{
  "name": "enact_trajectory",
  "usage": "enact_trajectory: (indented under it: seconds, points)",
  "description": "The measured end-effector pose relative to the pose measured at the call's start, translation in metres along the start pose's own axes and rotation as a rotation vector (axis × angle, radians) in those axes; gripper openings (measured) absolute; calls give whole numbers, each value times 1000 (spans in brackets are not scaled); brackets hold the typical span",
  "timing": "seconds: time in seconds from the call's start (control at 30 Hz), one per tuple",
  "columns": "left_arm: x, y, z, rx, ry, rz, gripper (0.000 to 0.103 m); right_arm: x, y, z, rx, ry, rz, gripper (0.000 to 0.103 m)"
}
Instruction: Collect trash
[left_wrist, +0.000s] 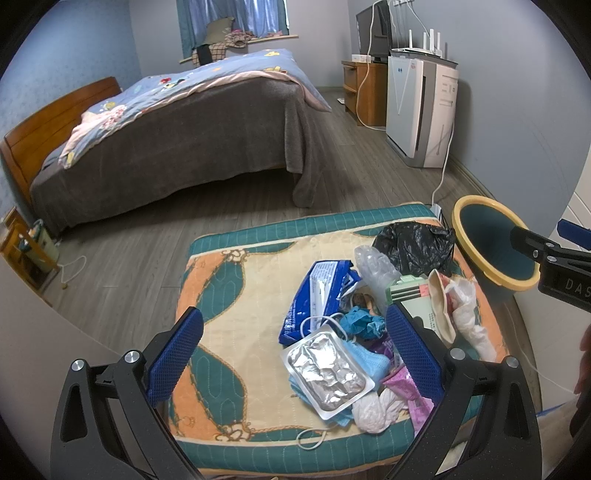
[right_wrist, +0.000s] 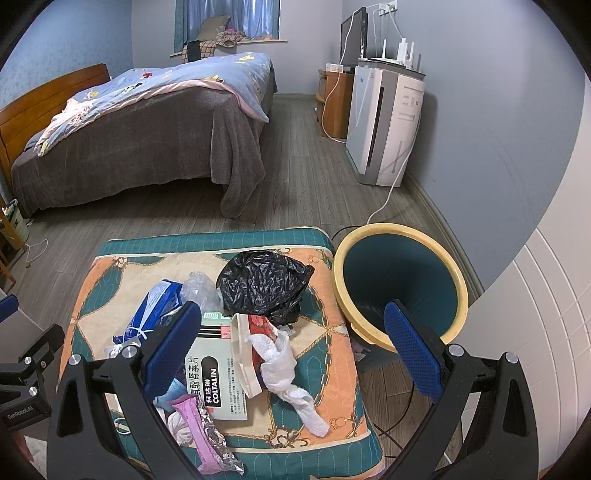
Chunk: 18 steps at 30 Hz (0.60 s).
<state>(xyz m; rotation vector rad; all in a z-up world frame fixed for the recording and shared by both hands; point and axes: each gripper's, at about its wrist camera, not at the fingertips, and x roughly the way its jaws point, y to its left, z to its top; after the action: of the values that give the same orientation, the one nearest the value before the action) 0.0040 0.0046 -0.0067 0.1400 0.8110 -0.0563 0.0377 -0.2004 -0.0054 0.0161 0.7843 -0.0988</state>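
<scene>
hovering over the pile, both tools empty — left gripper (left_wrist: 293, 356) has its jaws spread wide above the foil blister tray (left_wrist: 327, 371), right gripper (right_wrist: 291, 350) equally wide above the medicine box (right_wrist: 216, 373) and the crumpled tissue (right_wrist: 284, 365). nothing is held by either.

progress: looks like the very start. all the trash visible sits on the patterned cushion (left_wrist: 229, 295), and what shows of the bin (right_wrist: 400, 291) interior looks bare, though its bottom is hidden. bin stands on the floor just beside the cushion's right edge, mouth up and tilted toward the camera.

left to move, as far as i can see: blue wrapper (left_wrist: 317, 295), black plastic bag (right_wrist: 264, 282), clear plastic bag (right_wrist: 201, 288), blue face mask (left_wrist: 369, 360), teal crumpled piece (left_wrist: 360, 321), pink foil wrapper (right_wrist: 201, 424), shallow cream dish (right_wrist: 242, 354), plus box, tissue and tray.

in the way: items overlap heavily, so a single pinch may drag neighbours — mask loops especially. cables (right_wrist: 397, 432) trail on the floor by the bin base. bed (left_wrist: 166, 144) and air purifier (right_wrist: 384, 125) are well apart, no conflict.
</scene>
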Motion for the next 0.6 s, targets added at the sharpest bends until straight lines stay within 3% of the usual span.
enact_trajectory:
  seconds: [0.6]
  points:
    - [0,0,0,0,2,0,98,1,2,-3,1,10,5,98]
